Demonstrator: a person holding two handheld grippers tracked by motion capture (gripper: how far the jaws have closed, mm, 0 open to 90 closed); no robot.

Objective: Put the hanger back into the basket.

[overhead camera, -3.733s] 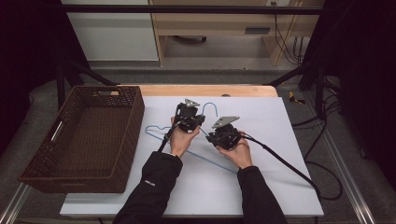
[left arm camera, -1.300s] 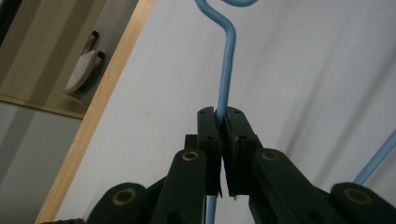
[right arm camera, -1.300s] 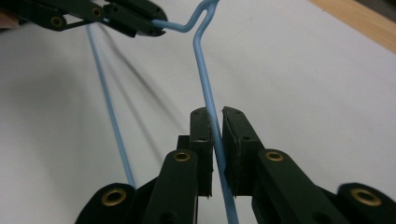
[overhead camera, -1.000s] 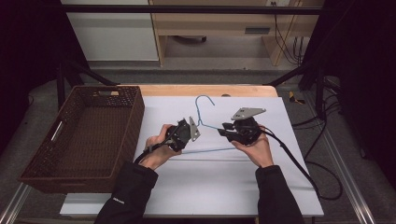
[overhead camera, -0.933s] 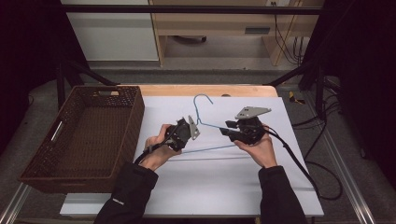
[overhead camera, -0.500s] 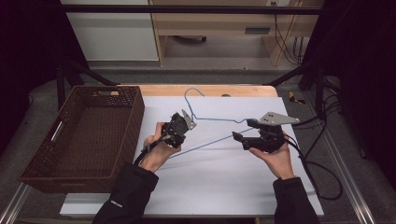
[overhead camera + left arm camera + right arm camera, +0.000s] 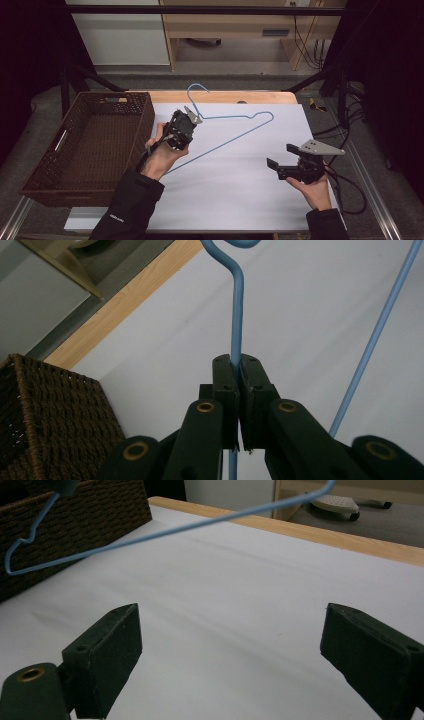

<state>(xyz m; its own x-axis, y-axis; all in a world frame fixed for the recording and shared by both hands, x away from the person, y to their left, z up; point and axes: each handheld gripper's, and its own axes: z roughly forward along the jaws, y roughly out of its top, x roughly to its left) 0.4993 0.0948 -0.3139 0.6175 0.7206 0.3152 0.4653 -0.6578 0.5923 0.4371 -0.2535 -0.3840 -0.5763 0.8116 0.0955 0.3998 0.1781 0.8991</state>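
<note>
A blue wire hanger [image 7: 235, 135] hangs tilted above the white table sheet, its hook [image 7: 196, 90] pointing to the far side. My left gripper [image 7: 186, 122] is shut on the hanger's neck [image 7: 236, 340] just below the hook, and the wire runs between the pressed pads [image 7: 223, 375]. My right gripper [image 7: 281, 159] sits at the right of the table, well away from the hanger. Its jaws have just been opening and stand wide apart with nothing between them. In the right gripper view the hanger [image 7: 165, 530] floats ahead, beyond the fingertips [image 7: 112, 640].
A brown wicker basket [image 7: 80, 145] stands at the left of the table, close beside the left hand. The wooden table edge [image 7: 235, 96] runs along the far side. Black cables [image 7: 345, 185] trail off the right edge.
The right gripper has let go of the hanger, opened its jaws and moved right and toward the near edge. The left gripper has lifted the hanger, which swung up toward the far side.
</note>
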